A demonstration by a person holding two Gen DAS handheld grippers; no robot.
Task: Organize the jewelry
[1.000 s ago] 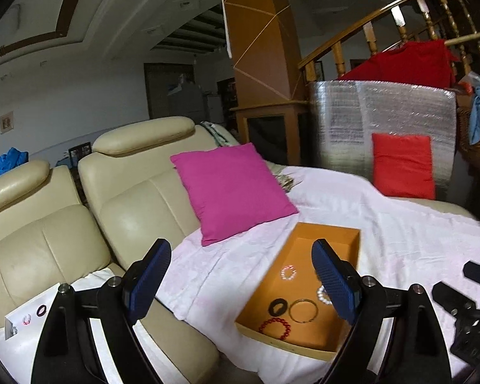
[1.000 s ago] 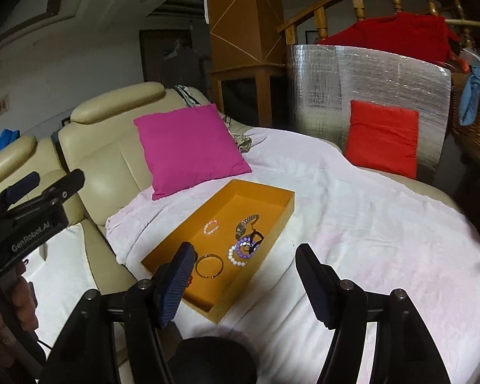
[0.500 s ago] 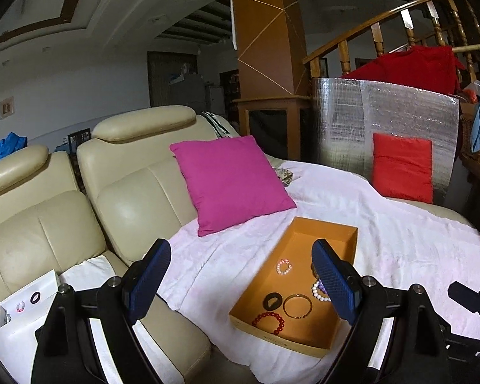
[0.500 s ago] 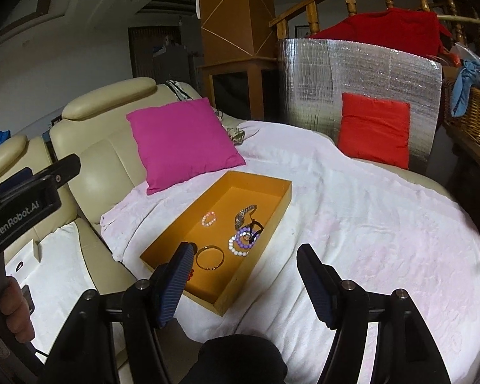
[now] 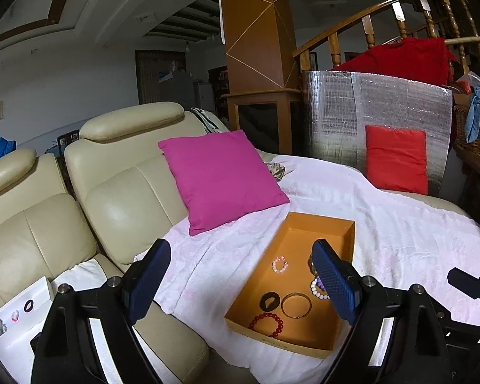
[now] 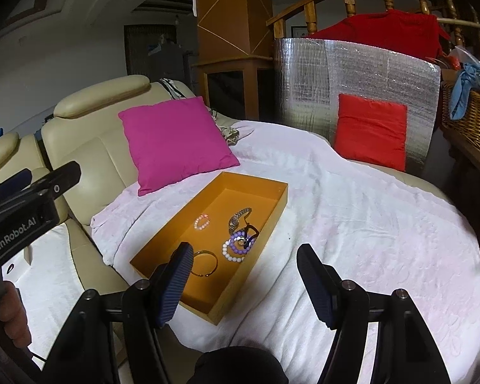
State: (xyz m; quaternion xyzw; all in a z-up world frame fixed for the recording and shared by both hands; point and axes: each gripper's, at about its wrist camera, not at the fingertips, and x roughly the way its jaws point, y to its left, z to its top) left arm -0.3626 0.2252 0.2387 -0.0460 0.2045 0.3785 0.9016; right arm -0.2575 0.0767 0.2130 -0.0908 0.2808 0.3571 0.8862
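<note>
Compared with a second earlier, both views are being framed slightly lower and nearer to the sofa, while nothing in the scene is being displaced.

At the far left, a white display card (image 5: 22, 308) is being seen lying on the white cloth over the left sofa seat; a small pink bead ring and a dark ring are resting on it, which suggests two pieces are already being kept there. The left gripper (image 5: 240, 283) is being held wide open and empty above the near edge of the sofa, between the card and the tray.

Right of it, the orange tray (image 5: 348, 240) is lying on the pale pink blanket (image 6: 368, 217). Inside it, from left to right, a red bead bracelet (image 5: 267, 321), a black ring (image 5: 269, 300), a gold bangle (image 5: 296, 304), a pink bead bracelet (image 6: 202, 222), a watch (image 6: 238, 219) and a cluster of purple and white bead bracelets (image 6: 238, 248) are being left unsorted.

The right gripper (image 6: 249, 283) is being held released, with nothing between its pads, over the near right edge of the tray.

Most of the sorting is judged as being still ahead, with no piece being grasped at present.
</note>
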